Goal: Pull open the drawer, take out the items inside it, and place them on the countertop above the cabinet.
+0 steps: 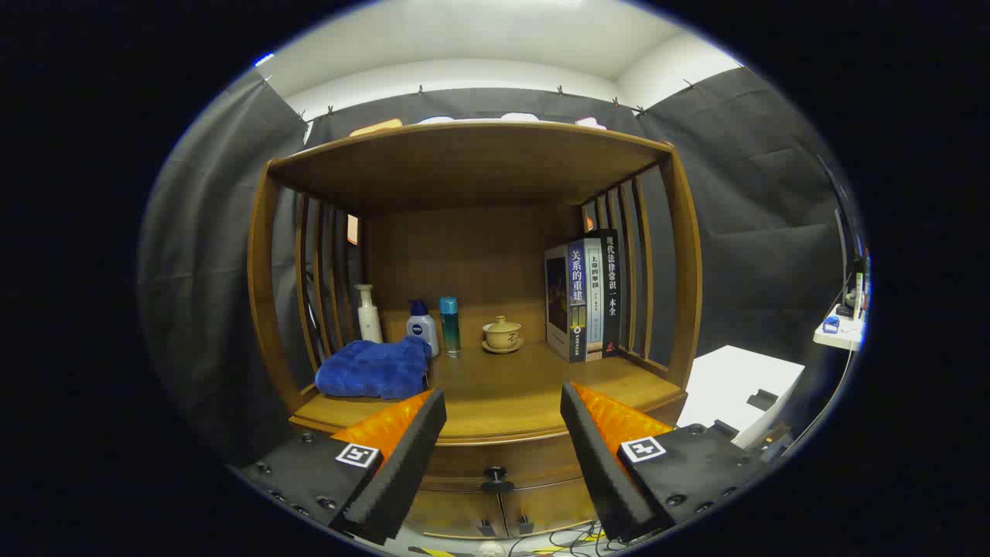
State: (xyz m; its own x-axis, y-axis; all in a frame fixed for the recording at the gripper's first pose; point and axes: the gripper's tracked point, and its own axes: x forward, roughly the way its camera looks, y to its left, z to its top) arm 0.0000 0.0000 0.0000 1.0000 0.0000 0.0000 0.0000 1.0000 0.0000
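Warm brown wood is what we see ahead in the gripper view: the cabinet (479,186) with its countertop (503,394) just beyond our claw (503,402). The fingers are spread wide, holding nothing and touching nothing. Between them and lower sits the drawer (495,464), closed, with its dark knob (496,480). Beyond the left finger lies a blue towel (373,369) (crumpled), then three bottles (421,325), a lidded teacup (503,334) straight ahead, and books (584,298) beyond the right finger.
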